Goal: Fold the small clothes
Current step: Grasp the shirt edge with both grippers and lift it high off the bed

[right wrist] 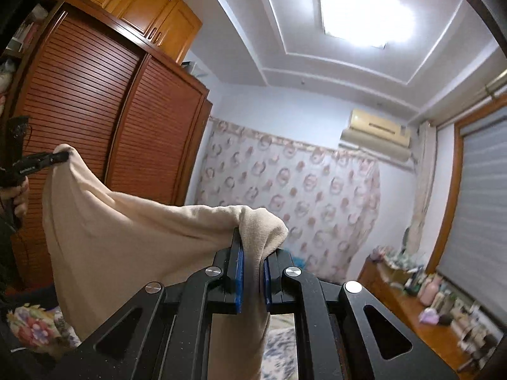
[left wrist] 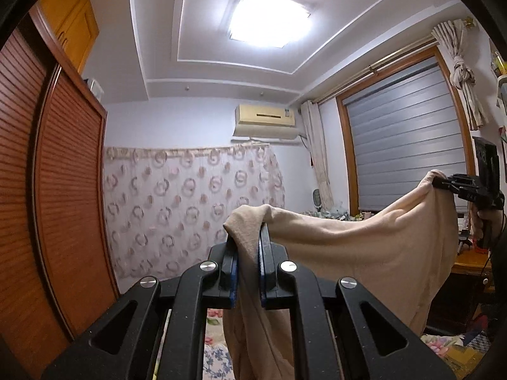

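Left claw [left wrist: 248, 247] and right claw [right wrist: 253, 250], each pinching a corner of beige garment [left wrist: 364, 253] (slung between them).

Soft matt beige knit garment [left wrist: 364, 247]; glossy slatted wooden wardrobe [left wrist: 63, 190].

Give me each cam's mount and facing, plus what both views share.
Left wrist: sits on the left gripper, looks level across the bedroom at the patterned curtain and the window blind; shows its own fingers shut on the beige garment, and the right gripper with a hand below it.
Right wrist: sits on the right gripper, faces the wardrobe and the same curtain; its fingers are shut on the garment, with the left gripper and a hand in view.
Shared: garment, curtain, air conditioner, ceiling light.
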Demonstrator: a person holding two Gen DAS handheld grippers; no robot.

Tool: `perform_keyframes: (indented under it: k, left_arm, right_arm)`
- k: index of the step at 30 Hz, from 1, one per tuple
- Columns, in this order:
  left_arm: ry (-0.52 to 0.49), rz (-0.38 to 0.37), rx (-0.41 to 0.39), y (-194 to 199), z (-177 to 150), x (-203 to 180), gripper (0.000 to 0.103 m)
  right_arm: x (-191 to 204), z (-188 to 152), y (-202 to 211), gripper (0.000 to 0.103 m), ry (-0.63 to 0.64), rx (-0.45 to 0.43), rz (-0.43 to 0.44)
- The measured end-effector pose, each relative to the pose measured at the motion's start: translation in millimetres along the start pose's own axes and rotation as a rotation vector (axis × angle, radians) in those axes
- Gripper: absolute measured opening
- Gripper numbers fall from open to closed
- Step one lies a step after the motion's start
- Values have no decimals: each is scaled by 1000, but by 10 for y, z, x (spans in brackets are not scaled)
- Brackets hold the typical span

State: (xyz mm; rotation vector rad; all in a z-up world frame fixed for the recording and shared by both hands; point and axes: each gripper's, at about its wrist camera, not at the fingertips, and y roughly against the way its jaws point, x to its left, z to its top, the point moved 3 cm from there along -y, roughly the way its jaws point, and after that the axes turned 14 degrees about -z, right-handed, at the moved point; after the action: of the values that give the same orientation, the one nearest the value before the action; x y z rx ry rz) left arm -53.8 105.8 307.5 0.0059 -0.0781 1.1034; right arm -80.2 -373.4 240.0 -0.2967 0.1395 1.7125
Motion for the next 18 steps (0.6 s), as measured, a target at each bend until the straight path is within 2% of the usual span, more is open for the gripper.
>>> perform_keyframes:
  k: [4, 10, 15, 18]
  left_arm:
    - [-11, 4, -2, -42, 3, 12, 11]
    - [-16, 24, 49, -273, -166, 63, 11]
    - [38, 41, 143, -867, -633, 401, 11]
    - [56, 60, 195, -1248, -952, 550, 11]
  right_arm:
    - [55, 48, -11, 10, 11, -7, -19]
    - [317, -343, -500, 10, 17, 45, -13]
    - [393, -559, -1093, 10, 37, 134, -30]
    - [485, -829, -1545, 10, 36, 188, -23]
